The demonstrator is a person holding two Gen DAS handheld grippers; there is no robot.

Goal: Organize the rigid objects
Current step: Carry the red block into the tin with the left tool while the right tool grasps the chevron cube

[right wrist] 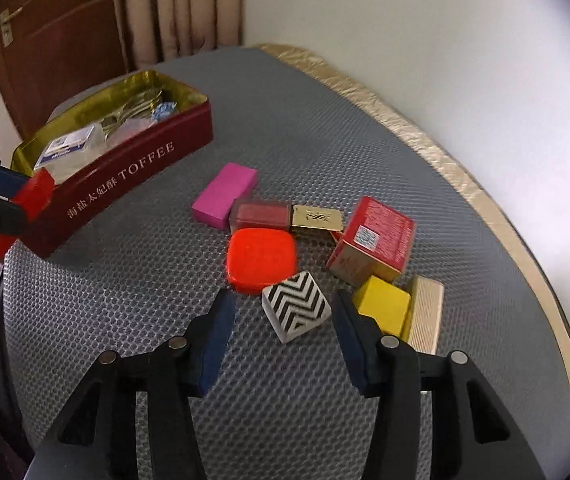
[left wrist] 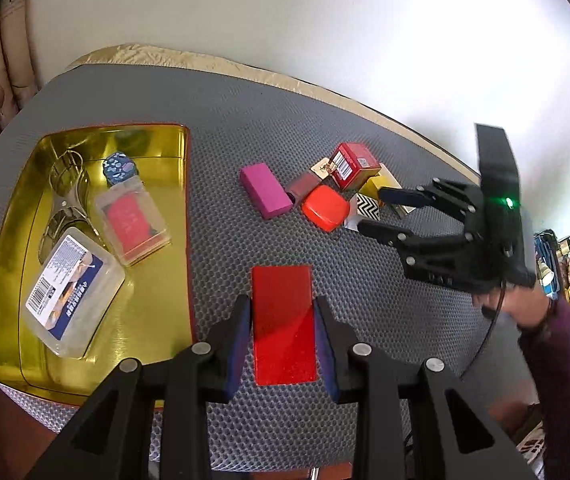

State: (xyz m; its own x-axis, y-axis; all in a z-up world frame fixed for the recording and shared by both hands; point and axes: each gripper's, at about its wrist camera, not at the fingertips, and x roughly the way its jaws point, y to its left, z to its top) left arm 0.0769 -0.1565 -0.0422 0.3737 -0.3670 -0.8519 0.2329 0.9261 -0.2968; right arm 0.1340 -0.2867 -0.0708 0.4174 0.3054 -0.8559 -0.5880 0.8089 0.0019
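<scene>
My left gripper [left wrist: 283, 312] is shut on a flat red box [left wrist: 283, 324] and holds it above the mat, right of the gold toffee tin [left wrist: 9, 264]. In the right wrist view the same red box [right wrist: 35, 196] shows at the tin's near end [right wrist: 133, 176]. My right gripper [right wrist: 283, 312] is open, its jaws on either side of a black-and-white zigzag block [right wrist: 296, 305]; it also shows in the left wrist view [left wrist: 373, 210]. Beside it lie an orange-red case [right wrist: 261, 260], a yellow block [right wrist: 383, 306], a red carton [right wrist: 377, 238] and a pink box [right wrist: 225, 194].
The tin holds two clear plastic cases [left wrist: 75, 290], a blue patterned item [left wrist: 119, 168] and metal pieces. A dark red lipstick box [right wrist: 261, 214], a gold tag [right wrist: 317, 218] and a ribbed beige box [right wrist: 425, 312] lie in the pile. The mat's gold edge [right wrist: 485, 200] runs near the wall.
</scene>
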